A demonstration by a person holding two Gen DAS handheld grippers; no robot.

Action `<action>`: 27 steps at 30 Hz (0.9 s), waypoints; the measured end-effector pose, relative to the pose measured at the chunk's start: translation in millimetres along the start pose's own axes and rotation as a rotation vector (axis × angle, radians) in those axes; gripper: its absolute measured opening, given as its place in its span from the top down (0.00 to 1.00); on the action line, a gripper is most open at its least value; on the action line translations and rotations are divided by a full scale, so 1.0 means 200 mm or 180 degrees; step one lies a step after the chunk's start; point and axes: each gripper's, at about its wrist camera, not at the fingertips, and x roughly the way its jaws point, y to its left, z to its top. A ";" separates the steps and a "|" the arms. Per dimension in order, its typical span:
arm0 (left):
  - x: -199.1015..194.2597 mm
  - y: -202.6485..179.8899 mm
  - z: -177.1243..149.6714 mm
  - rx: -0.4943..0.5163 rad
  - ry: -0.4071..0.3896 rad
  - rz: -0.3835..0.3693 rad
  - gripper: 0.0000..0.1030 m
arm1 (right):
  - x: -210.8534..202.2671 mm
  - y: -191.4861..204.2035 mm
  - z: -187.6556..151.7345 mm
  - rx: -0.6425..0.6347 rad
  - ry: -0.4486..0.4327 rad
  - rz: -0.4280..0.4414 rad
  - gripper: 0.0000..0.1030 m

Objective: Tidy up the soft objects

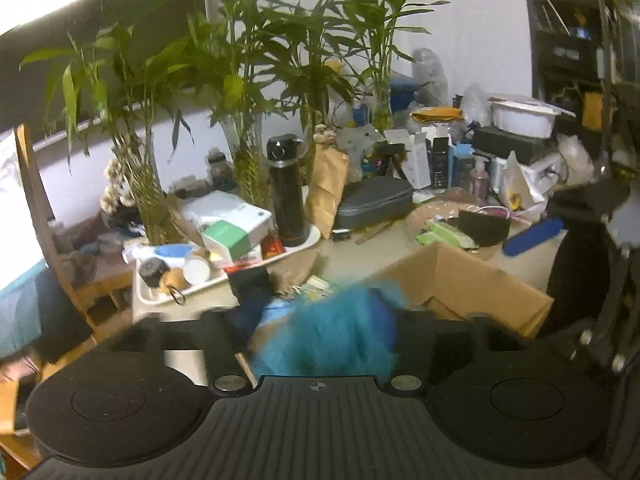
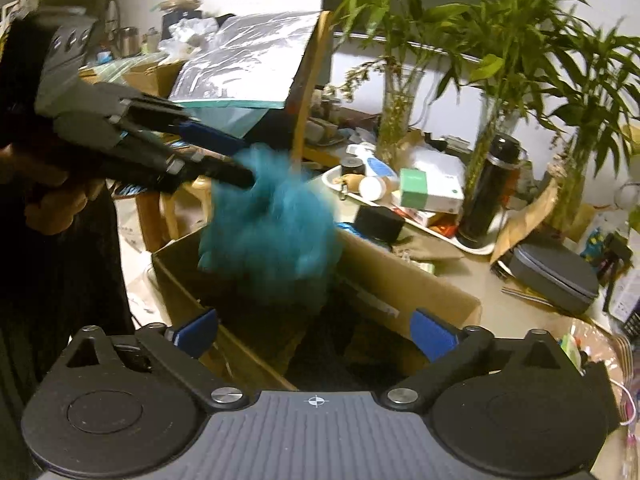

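A fluffy teal soft toy (image 2: 272, 224) shows blurred just above an open cardboard box (image 2: 400, 284), right at the tips of my left gripper (image 2: 240, 156). In the left wrist view the toy (image 1: 332, 332) lies between the left gripper's (image 1: 332, 308) spread fingers, over the box's (image 1: 472, 280) near edge; the pads do not visibly press on it. My right gripper (image 2: 316, 332) stands wide open above the box's dark inside, with nothing between its blue pads (image 2: 432, 332). One blue finger (image 1: 532, 236) of it shows in the left wrist view.
Behind the box, a cluttered table holds a white tray (image 2: 476, 246), a black flask (image 2: 486, 192), boxes, a grey zip case (image 2: 556, 276) and bamboo in glass vases (image 2: 400, 108). A wooden frame (image 2: 308, 88) stands at the back left. A hand (image 2: 52, 196) holds the left gripper.
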 end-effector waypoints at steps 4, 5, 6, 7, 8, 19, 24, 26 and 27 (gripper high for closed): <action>-0.01 0.01 -0.02 0.0042 0.0030 0.0061 0.27 | 0.00 -0.05 0.00 0.0107 0.0005 -0.0076 0.00; -0.01 0.01 -0.02 0.0028 0.0058 0.0080 0.27 | 0.00 -0.06 0.00 0.0147 0.0023 -0.0100 0.00; 0.00 0.02 -0.02 0.0012 0.0087 0.0097 0.27 | 0.01 -0.07 0.00 0.0183 0.0040 -0.0113 0.00; 0.00 0.03 -0.03 -0.0010 0.0123 0.0114 0.27 | 0.01 -0.08 0.00 0.0228 0.0057 -0.0125 0.00; 0.00 0.04 -0.03 -0.0031 0.0151 0.0124 0.27 | 0.02 -0.10 0.00 0.0275 0.0072 -0.0138 0.00; 0.03 0.12 -0.06 -0.0303 0.0301 0.0185 0.27 | 0.07 -0.19 0.02 0.0577 0.0151 -0.0341 0.00; 0.05 0.16 -0.07 -0.0449 0.0348 0.0122 0.27 | 0.10 -0.24 0.04 0.0731 0.0181 -0.0379 0.00; 0.06 0.17 -0.07 -0.0504 0.0369 0.0093 0.27 | 0.11 -0.25 0.05 0.0772 0.0209 -0.0401 0.00; 0.07 0.17 -0.07 -0.0529 0.0376 0.0076 0.27 | 0.12 -0.26 0.05 0.0788 0.0223 -0.0415 0.00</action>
